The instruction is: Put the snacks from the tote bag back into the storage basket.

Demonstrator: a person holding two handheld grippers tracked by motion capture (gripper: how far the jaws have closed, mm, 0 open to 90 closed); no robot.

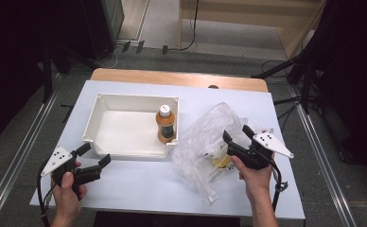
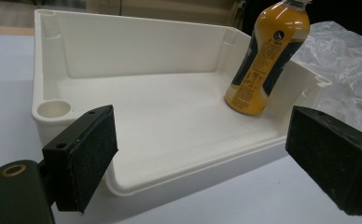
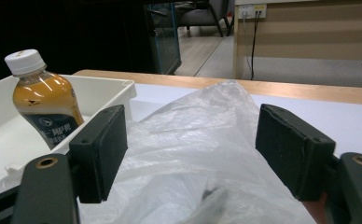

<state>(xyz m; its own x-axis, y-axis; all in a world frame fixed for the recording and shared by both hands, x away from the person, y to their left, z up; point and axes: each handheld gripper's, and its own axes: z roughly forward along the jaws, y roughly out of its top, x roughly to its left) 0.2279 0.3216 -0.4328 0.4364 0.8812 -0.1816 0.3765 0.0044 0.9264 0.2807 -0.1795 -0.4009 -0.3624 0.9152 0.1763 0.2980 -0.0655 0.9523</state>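
Right gripper, high view: the right gripper is held at 4 o'clock on the table, its jaws spread wide and nothing clamped; it is poised at the right edge of the clear plastic bag.
Bag, high view: crumpled, lying right of centre, just beside the white tray; something yellow is seen inside it.
Left gripper, high view: the left gripper is held at 8 o'clock, jaws wide apart and empty, close to the tray's near left corner.
Bottle, high view: an orange bottle with a white cap is seen upright in the tray's right end.
Left gripper view: wide, empty jaws frame the tray; the bottle is found at 1 o'clock, the bag at 2 o'clock.
Right gripper view: open jaws flank the bag without pressing it; the bottle is seen at 10 o'clock in the tray.
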